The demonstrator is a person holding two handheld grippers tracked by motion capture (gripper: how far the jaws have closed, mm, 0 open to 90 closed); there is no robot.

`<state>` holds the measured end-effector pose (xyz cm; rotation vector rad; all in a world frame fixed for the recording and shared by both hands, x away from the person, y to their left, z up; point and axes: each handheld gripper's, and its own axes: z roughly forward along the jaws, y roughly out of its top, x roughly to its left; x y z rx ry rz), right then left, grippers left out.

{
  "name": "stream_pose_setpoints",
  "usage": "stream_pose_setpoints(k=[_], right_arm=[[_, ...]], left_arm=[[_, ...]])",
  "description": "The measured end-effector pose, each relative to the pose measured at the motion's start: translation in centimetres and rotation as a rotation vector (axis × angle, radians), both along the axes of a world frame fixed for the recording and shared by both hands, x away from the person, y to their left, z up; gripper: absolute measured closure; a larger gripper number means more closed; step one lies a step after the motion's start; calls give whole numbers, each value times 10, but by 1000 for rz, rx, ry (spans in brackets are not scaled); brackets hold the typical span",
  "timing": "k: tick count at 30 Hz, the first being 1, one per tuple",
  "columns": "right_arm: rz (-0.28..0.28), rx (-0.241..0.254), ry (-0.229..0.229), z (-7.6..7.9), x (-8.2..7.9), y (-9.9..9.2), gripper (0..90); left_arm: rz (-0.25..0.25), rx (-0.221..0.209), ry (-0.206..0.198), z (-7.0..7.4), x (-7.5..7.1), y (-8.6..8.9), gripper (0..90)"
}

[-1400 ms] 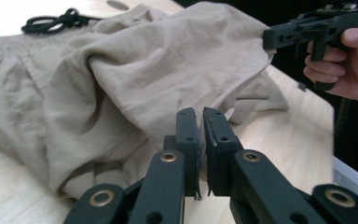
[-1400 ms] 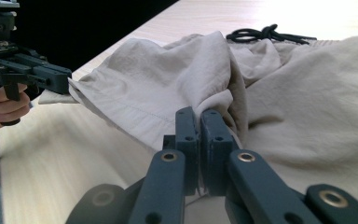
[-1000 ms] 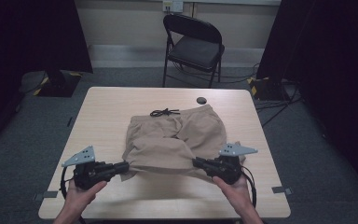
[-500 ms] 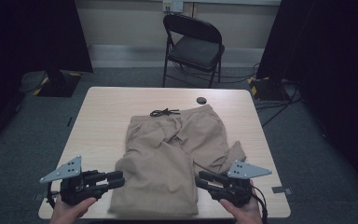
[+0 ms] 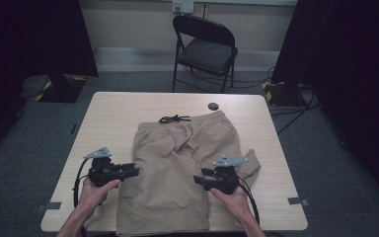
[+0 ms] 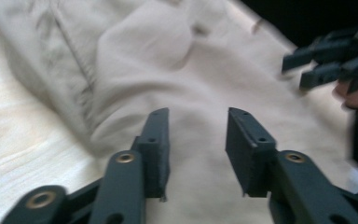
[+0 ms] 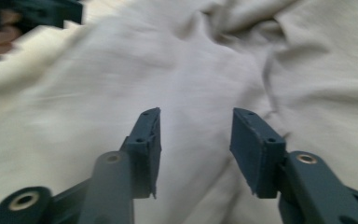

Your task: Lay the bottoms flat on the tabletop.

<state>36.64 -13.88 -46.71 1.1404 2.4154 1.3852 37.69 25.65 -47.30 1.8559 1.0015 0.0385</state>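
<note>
On the pale wooden surface (image 5: pixel 128 106) a pair of khaki shorts (image 5: pixel 177 168) is being laid out flat, its waistband turned toward the far edge and a black drawstring (image 5: pixel 173 118) lying loose just past it. The cloth is being shown as light tan, softly creased, with a seam running down one side and folds bunched around the middle; the near hem is reaching the front edge of the surface, and one corner is poking out to the right. The left gripper (image 5: pixel 132 172) is being held at the left edge of the shorts, and the right gripper (image 5: pixel 200 179) over their right side. Both pairs of jaws have just been opening and are being kept apart, with nothing clamped between them; only the fabric beneath is being seen through each gap. A small dark round object (image 5: pixel 213 105) is lying near the far edge, apart from the shorts.
</note>
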Motion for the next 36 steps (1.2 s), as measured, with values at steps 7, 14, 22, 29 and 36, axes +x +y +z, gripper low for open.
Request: stream_pose_setpoints(k=[7, 14, 22, 29, 36], right_arm=[[21, -42, 54, -20, -1, 2, 890], [47, -68, 85, -24, -23, -6, 900], [59, -34, 75, -16, -33, -18, 702], [-33, 0, 42, -10, 4, -19, 570], [-105, 2, 76, -18, 45, -11, 474]], left_arm=[[-143, 80, 91, -23, -13, -16, 629], [-74, -15, 53, -13, -11, 1, 615], [53, -52, 88, -18, 34, -3, 618], [63, 3, 113, -30, 54, -17, 657], [116, 110, 74, -24, 72, -14, 677]])
